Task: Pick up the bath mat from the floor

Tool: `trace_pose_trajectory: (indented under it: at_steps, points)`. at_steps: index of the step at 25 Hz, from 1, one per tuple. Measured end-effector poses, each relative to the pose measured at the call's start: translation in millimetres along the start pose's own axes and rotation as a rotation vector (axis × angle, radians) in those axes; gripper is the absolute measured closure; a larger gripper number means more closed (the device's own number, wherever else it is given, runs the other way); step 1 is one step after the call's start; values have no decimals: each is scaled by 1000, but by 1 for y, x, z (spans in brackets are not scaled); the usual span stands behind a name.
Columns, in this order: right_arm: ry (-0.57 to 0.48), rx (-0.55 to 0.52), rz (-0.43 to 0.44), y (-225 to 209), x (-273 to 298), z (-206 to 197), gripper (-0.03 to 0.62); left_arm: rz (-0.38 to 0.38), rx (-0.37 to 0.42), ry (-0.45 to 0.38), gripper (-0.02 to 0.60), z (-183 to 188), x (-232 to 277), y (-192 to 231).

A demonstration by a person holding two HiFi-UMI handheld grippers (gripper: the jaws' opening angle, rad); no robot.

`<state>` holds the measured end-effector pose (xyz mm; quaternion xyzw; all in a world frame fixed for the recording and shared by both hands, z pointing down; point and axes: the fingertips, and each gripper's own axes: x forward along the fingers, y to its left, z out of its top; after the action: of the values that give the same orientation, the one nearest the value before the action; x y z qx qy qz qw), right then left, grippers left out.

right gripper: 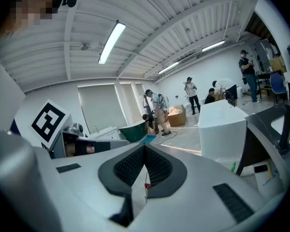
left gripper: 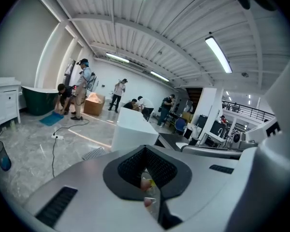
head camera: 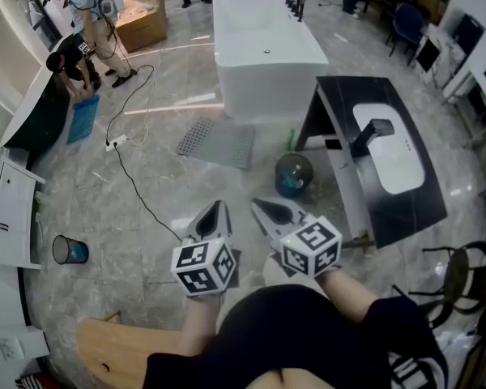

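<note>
The grey perforated bath mat (head camera: 219,142) lies flat on the marble floor in front of the white bathtub (head camera: 263,51). In the left gripper view a corner of the bath mat (left gripper: 94,153) shows just past the jaws. Both grippers hover side by side close to my body, well short of the mat. My left gripper (head camera: 218,208) has its jaws closed to a point with nothing held, and in its own view the left gripper (left gripper: 145,149) is shut. My right gripper (head camera: 257,205) is likewise shut and empty, as the right gripper (right gripper: 144,147) shows in its own view.
A black vanity with a white sink (head camera: 389,152) stands at the right, with a dark round bin (head camera: 293,174) beside it. A cable and power strip (head camera: 116,143) cross the floor at the left. A cup (head camera: 69,250) stands near a white cabinet (head camera: 8,209). People (head camera: 89,23) work at the far left.
</note>
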<state>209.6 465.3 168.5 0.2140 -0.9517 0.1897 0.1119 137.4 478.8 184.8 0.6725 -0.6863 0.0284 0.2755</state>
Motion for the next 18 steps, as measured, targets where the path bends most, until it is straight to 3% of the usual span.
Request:
trace_pose_trajectory:
  at_steps: [18]
  points:
    - [-11, 73, 0, 15, 22, -3, 583, 9, -32, 7, 588, -2, -8, 34]
